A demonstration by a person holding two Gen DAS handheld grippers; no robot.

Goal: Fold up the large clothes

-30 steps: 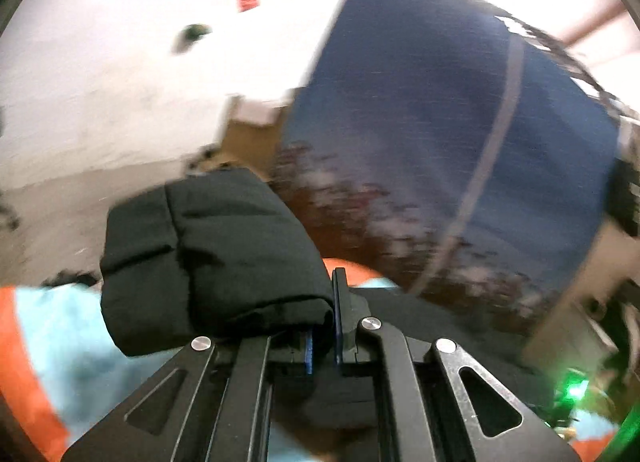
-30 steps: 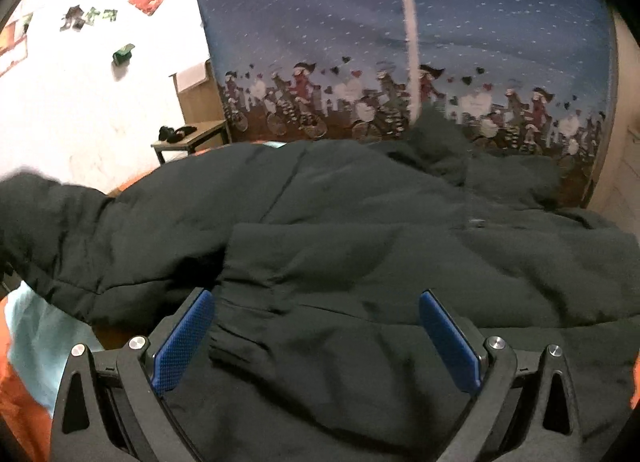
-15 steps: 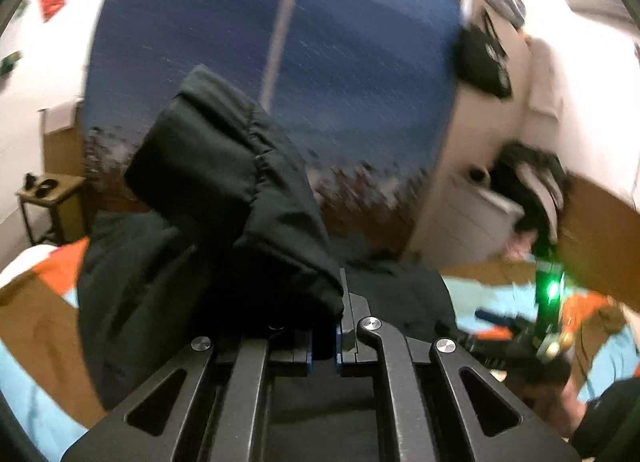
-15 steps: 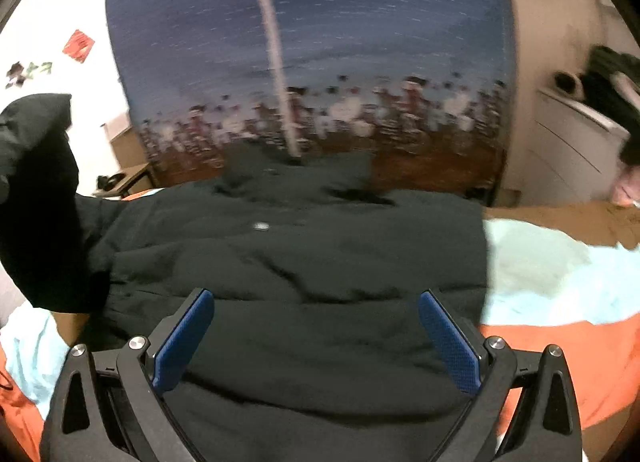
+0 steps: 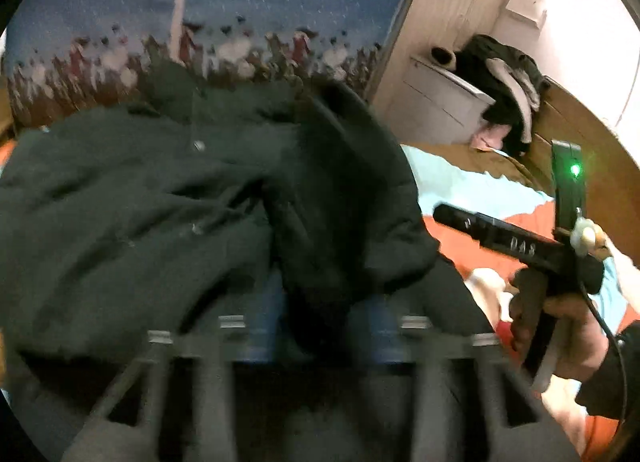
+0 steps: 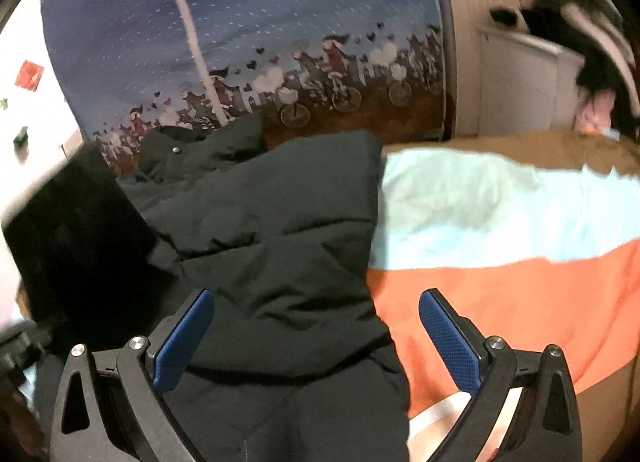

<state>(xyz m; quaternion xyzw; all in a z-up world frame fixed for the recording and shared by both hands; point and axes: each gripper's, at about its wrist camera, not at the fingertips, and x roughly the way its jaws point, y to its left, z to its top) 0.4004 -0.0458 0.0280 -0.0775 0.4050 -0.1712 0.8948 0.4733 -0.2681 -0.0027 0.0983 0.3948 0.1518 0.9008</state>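
A black padded jacket [image 5: 160, 201] lies spread on the bed, collar toward the blue curtain. One sleeve [image 5: 348, 201] is folded across its body. My left gripper [image 5: 322, 314] shows blurred; its jaws are opening, and the sleeve's cuff lies loose between the blue pads [image 5: 264, 314]. My right gripper [image 6: 316, 338] stands open just above the jacket's [image 6: 280, 229] right edge, one pad over black cloth and the other over the bedcover. Nothing is held in it. In the left wrist view a hand [image 5: 560, 326] holds that gripper to the right of the jacket.
The bedcover [image 6: 500, 302] is striped orange, light blue and brown. A blue curtain [image 6: 280, 21] printed with cyclists hangs behind the bed. At the back right stands a white drawer unit [image 5: 440, 101] with a heap of clothes [image 5: 508, 77] on it.
The left gripper carried the sleeve over the jacket, lowered it onto the body, and its shut jaws have parted. The right gripper swung right, from over the jacket's middle to its right edge.
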